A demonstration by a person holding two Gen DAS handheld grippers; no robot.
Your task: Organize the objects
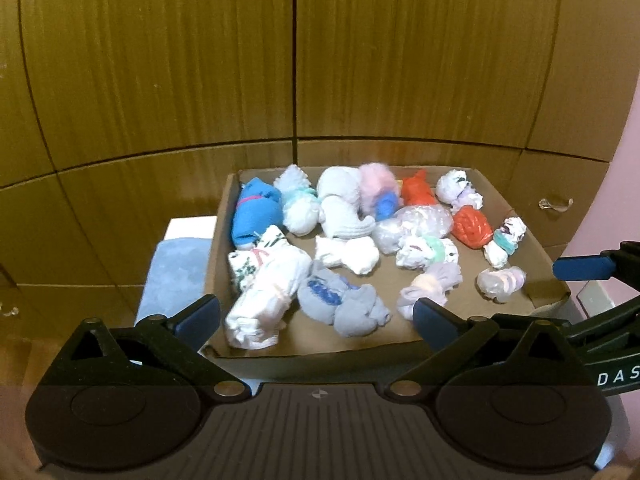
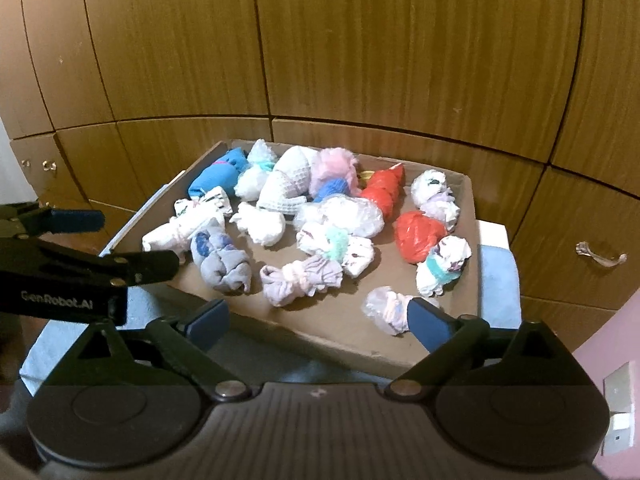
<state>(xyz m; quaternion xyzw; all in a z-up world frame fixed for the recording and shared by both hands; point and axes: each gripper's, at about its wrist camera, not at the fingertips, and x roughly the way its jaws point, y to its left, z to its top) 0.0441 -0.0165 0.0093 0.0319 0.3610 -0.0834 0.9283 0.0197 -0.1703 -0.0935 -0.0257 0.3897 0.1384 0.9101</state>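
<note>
A shallow cardboard tray (image 1: 312, 350) holds several rolled sock bundles. Among them are a blue one (image 1: 256, 212) at the back left, two red ones (image 1: 472, 226) on the right, a long white one (image 1: 264, 292) and a grey one (image 1: 344, 308) near the front. My left gripper (image 1: 316, 320) hovers open over the tray's near edge, its jaws apart with nothing pressed between them. My right gripper (image 2: 318, 322) is also open above the near rim (image 2: 340, 340), beside a small pale bundle (image 2: 386, 308). Each view shows a blue pad (image 1: 582, 268) (image 2: 76, 220) of the other gripper at its edge.
The tray rests on a light blue cloth (image 1: 176, 272) in front of wooden cupboard doors (image 1: 160, 80). A metal drawer handle (image 2: 600, 258) sits low on the right. A pink wall (image 1: 628, 184) with a socket plate (image 2: 618, 388) borders the right side.
</note>
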